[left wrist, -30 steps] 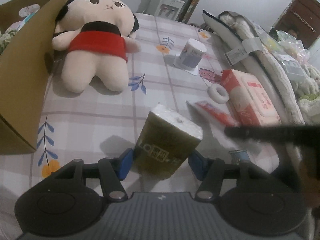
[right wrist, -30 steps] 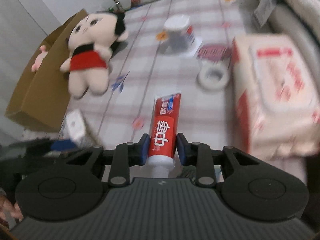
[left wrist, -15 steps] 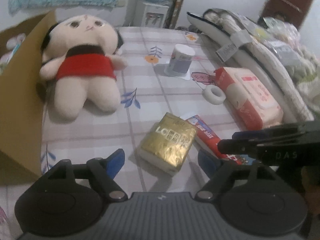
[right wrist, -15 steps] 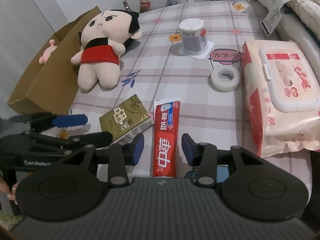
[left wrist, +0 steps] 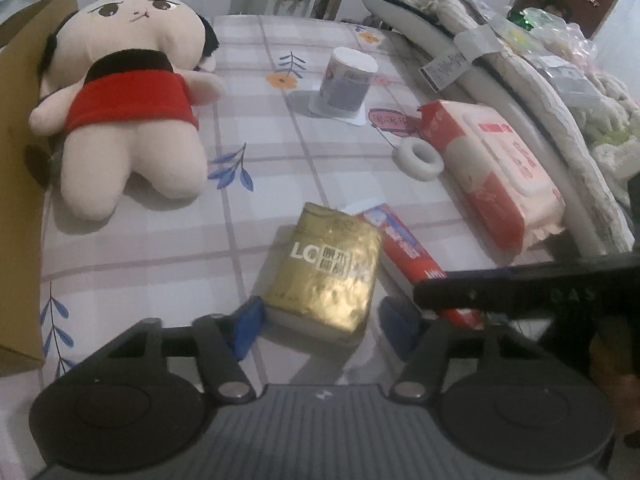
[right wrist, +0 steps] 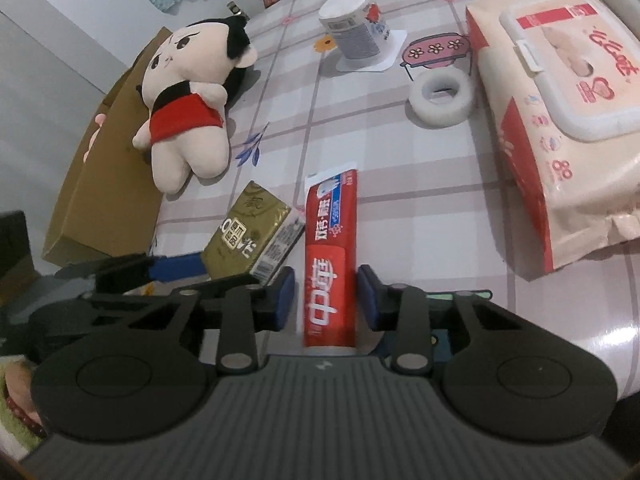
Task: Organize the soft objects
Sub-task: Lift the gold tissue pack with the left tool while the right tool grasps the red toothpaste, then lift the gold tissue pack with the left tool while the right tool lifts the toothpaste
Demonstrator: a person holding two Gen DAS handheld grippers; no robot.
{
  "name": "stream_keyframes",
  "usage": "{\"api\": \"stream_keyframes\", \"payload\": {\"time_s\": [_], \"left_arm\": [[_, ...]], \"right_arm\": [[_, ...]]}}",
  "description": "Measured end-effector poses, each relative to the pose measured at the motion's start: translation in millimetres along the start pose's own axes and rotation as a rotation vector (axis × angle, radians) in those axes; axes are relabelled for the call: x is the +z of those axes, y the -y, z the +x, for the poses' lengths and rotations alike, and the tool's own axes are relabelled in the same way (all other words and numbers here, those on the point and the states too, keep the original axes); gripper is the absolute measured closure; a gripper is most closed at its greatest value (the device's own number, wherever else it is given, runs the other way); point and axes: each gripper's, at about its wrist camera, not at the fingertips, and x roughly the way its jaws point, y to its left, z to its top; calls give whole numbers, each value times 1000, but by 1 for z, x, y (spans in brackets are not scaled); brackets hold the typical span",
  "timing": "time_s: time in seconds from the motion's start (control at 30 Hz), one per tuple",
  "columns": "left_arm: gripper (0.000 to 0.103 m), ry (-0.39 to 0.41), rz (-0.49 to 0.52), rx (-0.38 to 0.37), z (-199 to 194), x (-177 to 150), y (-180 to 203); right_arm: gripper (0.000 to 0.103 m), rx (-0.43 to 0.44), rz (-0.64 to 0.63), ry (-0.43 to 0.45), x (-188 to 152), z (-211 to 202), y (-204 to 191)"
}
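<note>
A gold tissue pack (left wrist: 328,272) lies flat on the checked tablecloth (left wrist: 168,240). My left gripper (left wrist: 320,326) straddles its near end with the jaws closing. The left pad meets the pack's corner, and a thin gap shows at the right pad. Beside the pack lies a red toothpaste tube (right wrist: 330,248). My right gripper (right wrist: 327,298) is closing on the tube's lower part, both pads against its sides. A plush doll (left wrist: 128,112) in a red skirt lies farther back, next to an open cardboard box (left wrist: 16,160).
A wet-wipes pack (right wrist: 560,120), a white tape roll (right wrist: 440,96) and a white canister (right wrist: 356,28) lie behind the tube. Folded bedding (left wrist: 520,80) runs along the right side. The two grippers sit close together, with the right gripper's finger (left wrist: 520,284) crossing the left wrist view.
A second ago each gripper held its item. Half a second ago both items lay on the cloth between wide jaws. Now both grippers are lower and their jaws have narrowed again.
</note>
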Motion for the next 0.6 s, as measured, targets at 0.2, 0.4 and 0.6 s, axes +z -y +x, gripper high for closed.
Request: {"api": "stream_keyframes", "payload": {"time_s": [0.2, 0.4, 0.6], "left_arm": [[49, -29, -24, -62, -10, -13, 4], [26, -25, 22, -81, -28, -28, 15], [24, 41, 103, -3, -36, -14, 26]], "right_arm": [[75, 32, 45, -6, -7, -5, 1], [74, 32, 41, -15, -15, -12, -3], [69, -12, -53, 33, -9, -19, -18]]}}
